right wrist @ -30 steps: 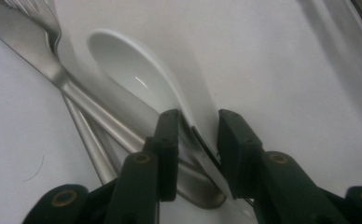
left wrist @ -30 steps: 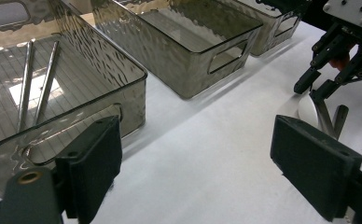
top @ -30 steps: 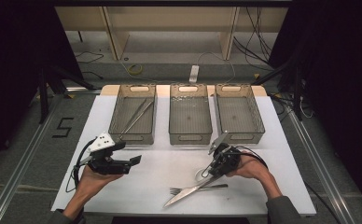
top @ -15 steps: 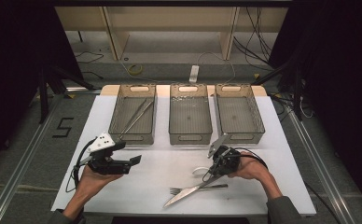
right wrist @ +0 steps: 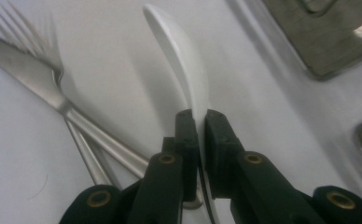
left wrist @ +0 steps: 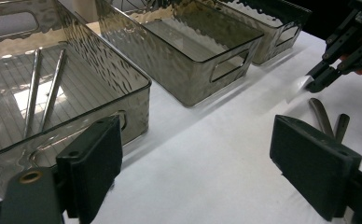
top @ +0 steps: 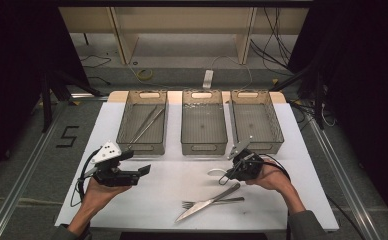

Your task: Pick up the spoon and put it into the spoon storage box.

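Spoon (right wrist: 181,70) — white, lying on the counter (top: 182,180) beside the knife (right wrist: 25,60) and fork (right wrist: 30,23) — is pinched at its handle by my right gripper (right wrist: 198,119), jaws closed tight. Grasp made, I judge; next, a lift toward one of the trays (top: 257,120). My left gripper (left wrist: 193,158) hangs open, empty.

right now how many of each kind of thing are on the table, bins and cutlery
bins: 3
chopsticks in the left bin: 2
knife: 1
fork: 1
white spoon, clamped in the right gripper: 1
total: 8
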Action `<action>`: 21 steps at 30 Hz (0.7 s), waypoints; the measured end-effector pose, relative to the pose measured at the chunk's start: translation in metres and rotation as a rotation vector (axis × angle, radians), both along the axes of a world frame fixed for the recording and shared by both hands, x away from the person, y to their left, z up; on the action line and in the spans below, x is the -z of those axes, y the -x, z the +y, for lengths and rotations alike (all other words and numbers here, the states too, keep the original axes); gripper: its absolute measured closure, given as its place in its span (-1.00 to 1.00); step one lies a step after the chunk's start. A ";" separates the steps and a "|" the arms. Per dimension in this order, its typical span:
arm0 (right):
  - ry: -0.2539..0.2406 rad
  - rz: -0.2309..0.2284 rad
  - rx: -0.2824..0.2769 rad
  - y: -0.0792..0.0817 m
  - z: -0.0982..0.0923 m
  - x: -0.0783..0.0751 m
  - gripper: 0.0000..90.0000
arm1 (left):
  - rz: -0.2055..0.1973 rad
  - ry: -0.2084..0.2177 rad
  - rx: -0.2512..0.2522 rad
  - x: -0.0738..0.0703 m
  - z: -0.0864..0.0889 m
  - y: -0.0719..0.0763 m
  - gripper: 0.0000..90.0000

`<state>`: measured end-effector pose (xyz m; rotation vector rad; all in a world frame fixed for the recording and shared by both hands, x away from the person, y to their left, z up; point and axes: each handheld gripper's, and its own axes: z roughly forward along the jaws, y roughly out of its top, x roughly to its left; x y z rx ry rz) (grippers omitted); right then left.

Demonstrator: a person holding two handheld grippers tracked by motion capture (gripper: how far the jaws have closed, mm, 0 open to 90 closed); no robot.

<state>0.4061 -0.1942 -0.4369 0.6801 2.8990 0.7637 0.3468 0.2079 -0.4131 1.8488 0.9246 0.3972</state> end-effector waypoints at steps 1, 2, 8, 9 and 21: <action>-0.012 -0.003 0.012 -0.001 -0.001 -0.002 0.89 | -0.001 0.001 0.001 0.000 0.001 0.000 -0.63; -0.020 -0.015 0.024 -0.001 -0.002 -0.003 0.89 | -0.004 0.014 -0.003 0.000 0.001 0.000 -0.63; -0.089 -0.044 0.093 -0.005 -0.007 -0.013 0.89 | -0.015 0.054 -0.018 -0.002 0.004 0.001 -0.64; -0.099 -0.044 0.101 -0.006 -0.008 -0.015 0.89 | -0.016 0.057 -0.020 -0.002 0.004 0.001 -0.64; -0.207 -0.103 0.184 -0.025 -0.003 -0.042 0.89 | -0.031 0.088 -0.025 -0.003 0.005 0.002 -0.64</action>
